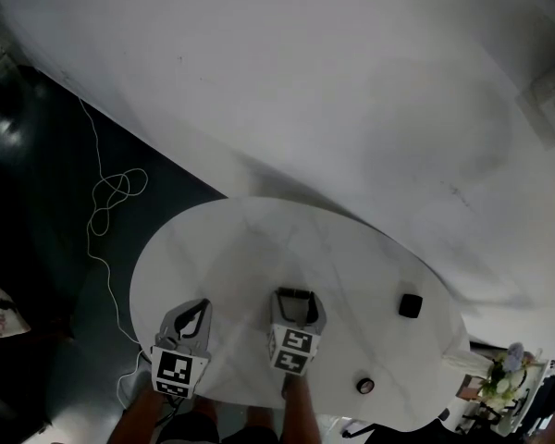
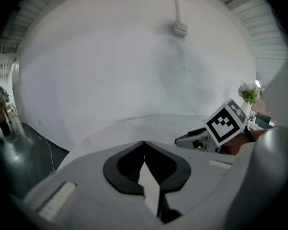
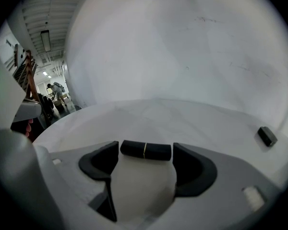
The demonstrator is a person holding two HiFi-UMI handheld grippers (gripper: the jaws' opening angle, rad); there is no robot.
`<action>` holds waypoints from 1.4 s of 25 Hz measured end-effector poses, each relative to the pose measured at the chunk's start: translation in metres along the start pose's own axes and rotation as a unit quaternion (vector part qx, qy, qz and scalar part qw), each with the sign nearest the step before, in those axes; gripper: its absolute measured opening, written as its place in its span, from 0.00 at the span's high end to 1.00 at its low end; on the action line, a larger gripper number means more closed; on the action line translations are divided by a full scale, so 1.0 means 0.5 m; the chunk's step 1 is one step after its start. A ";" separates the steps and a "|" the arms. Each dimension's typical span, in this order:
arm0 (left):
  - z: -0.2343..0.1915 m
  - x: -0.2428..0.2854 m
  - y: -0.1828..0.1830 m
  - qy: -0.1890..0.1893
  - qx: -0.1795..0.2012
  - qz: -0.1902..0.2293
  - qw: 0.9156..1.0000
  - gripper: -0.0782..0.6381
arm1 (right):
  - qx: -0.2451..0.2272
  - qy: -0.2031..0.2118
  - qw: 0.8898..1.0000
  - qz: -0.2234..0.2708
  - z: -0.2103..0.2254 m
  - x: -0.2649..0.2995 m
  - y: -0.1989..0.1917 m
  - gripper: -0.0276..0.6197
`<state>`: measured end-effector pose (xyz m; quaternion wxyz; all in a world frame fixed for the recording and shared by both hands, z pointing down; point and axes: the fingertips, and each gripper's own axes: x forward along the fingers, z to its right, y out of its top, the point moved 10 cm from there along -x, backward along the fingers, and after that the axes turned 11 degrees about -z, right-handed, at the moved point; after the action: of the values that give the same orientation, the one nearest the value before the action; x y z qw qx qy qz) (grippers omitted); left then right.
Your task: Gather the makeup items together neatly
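Observation:
A black lipstick tube [image 3: 146,150] with a thin gold band lies crosswise on the white oval table [image 1: 259,248]. It sits between the tips of my right gripper [image 3: 146,153], which is open, with a small gap on each side of the tube. In the head view the right gripper [image 1: 296,297] is at the table's near middle. My left gripper [image 1: 200,309] is beside it on the left, its jaws shut on nothing [image 2: 144,143]. A small black box [image 1: 410,304] [image 3: 267,136] lies to the right. A small round item [image 1: 365,386] sits near the front right edge.
The table's near edge runs just behind both grippers. A white cable [image 1: 111,192] loops on the dark floor at the left. A white wall [image 1: 351,81] rises behind the table. Flowers [image 1: 504,368] stand off the table's right end.

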<state>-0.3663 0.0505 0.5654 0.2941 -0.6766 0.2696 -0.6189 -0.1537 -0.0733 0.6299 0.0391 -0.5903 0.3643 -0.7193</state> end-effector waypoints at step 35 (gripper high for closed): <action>0.111 -0.059 0.141 -0.035 0.047 0.073 0.996 0.88 | 0.003 -0.007 0.998 0.068 0.062 -0.208 0.060 0.46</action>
<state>-0.3135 0.0277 0.4903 0.3792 -0.6615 0.2781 -0.5842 -0.1066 -0.0595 0.5285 0.0924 -0.5687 0.4013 -0.7121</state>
